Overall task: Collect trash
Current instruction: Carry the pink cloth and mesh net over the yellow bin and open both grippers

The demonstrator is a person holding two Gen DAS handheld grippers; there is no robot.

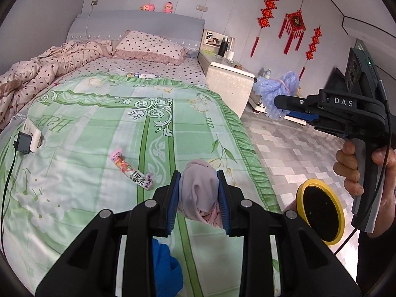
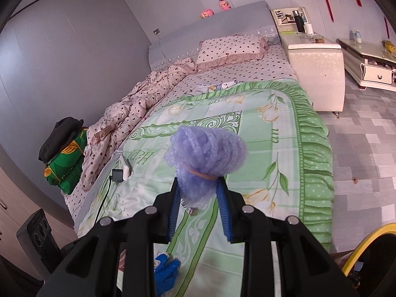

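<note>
Altogether two grippers, left gripper (image 1: 198, 193) clamping one grey cloth wad (image 1: 198, 188), right gripper (image 2: 198, 198) one purple bubble-wrap bundle (image 2: 205, 153).

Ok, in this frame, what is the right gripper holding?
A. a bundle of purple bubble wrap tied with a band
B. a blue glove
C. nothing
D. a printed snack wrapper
A: in the right wrist view the right gripper is clamped on the purple bubble wrap bundle, above the bed's green blanket.
</note>
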